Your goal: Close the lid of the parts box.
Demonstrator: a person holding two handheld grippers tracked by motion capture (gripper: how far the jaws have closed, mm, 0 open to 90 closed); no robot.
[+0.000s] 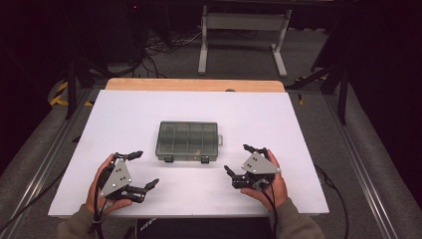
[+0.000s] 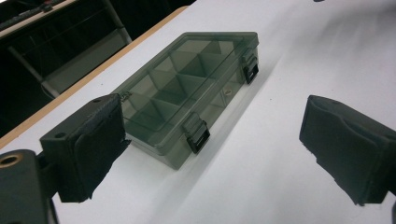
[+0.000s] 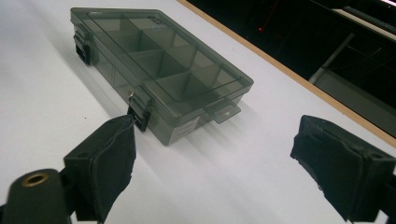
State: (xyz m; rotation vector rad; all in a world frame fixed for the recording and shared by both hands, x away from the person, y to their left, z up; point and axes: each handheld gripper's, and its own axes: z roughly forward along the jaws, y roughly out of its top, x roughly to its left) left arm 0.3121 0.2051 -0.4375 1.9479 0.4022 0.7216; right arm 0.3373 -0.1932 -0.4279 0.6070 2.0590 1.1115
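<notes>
Jaws, left: wide apart on the left gripper, nothing between them but bare table, and they touch nothing.
Jaws, right: same deal on the right gripper, spread wide and empty, pads clear of everything.
Box spot: the smoky see-through plastic box sits flat in the middle of the white table, lid down, just ahead of both grippers and between them.
Box details: two black latches on the near edge, left latch and right latch, both look snapped shut. Dividers show through the lid; looks like a small pale bit in one compartment, too tiny to call.
Left gripper view: box lies ahead at a slant, near latch roughly between the jaws but well short of them.
Right gripper view: box is ahead, one latch sits just past the left pad tip, not touching as far as I can tell. Little hang tab sticks off the short side.
Step, my guess: pretty much the start, hands parked near the table's front edge, approach on the box not begun yet.
Next move, my guess: come forward to the latches. Probably one gripper steadies the box while the other flips a latch up, since a light box like this will slide if you just poke it.
</notes>
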